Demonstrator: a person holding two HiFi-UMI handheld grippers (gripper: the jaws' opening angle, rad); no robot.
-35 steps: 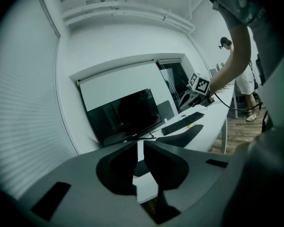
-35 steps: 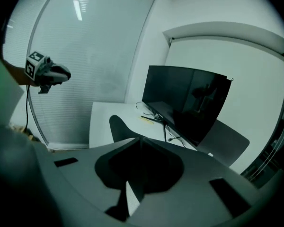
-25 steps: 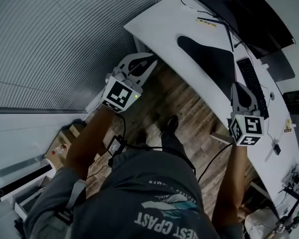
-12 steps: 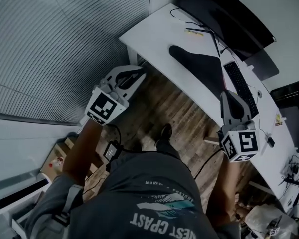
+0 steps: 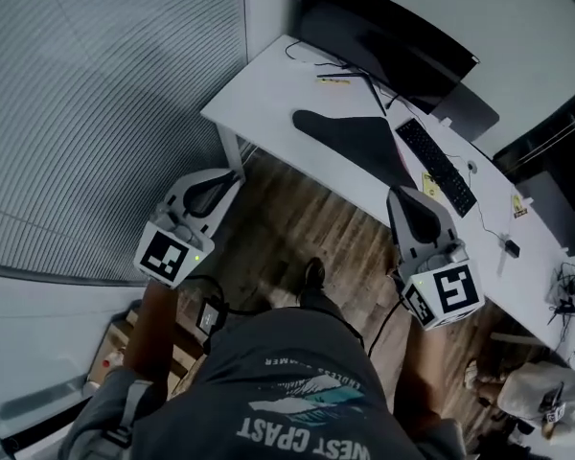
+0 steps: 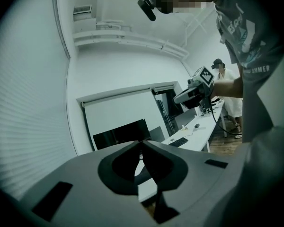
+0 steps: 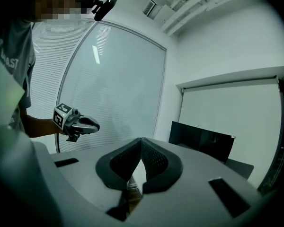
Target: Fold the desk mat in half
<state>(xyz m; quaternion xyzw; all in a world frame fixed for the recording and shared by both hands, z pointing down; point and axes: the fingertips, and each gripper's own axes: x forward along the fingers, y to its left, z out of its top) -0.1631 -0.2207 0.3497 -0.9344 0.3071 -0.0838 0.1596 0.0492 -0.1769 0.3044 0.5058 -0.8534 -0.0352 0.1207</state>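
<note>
Both tongs are clenched on nothing: the left tongs [image 5: 232, 174] and the right tongs [image 5: 397, 194] hang in the air over the wooden floor [image 5: 297, 223], jaws together, pointing toward the white table [image 5: 264, 89] but short of its near edge. On the table's far side stands a dark monitor [image 5: 388, 41]. In front of it the black desk mat [image 5: 350, 140] lies flat, its outline tapering toward the right. Whether it is already partly doubled over cannot be told from here. A black keyboard [image 5: 433, 166] sits just beside the mat's right end, perhaps touching it. The task looks barely begun, with neither tongs near the mat. The likely trouble is at the pickup. The mat is thin and lies flush on the table, so closed or barely parted jaws would skid over its edge instead of pinching it. Lifting the right end could also drag or tip the keyboard if that rests on the mat.
</note>
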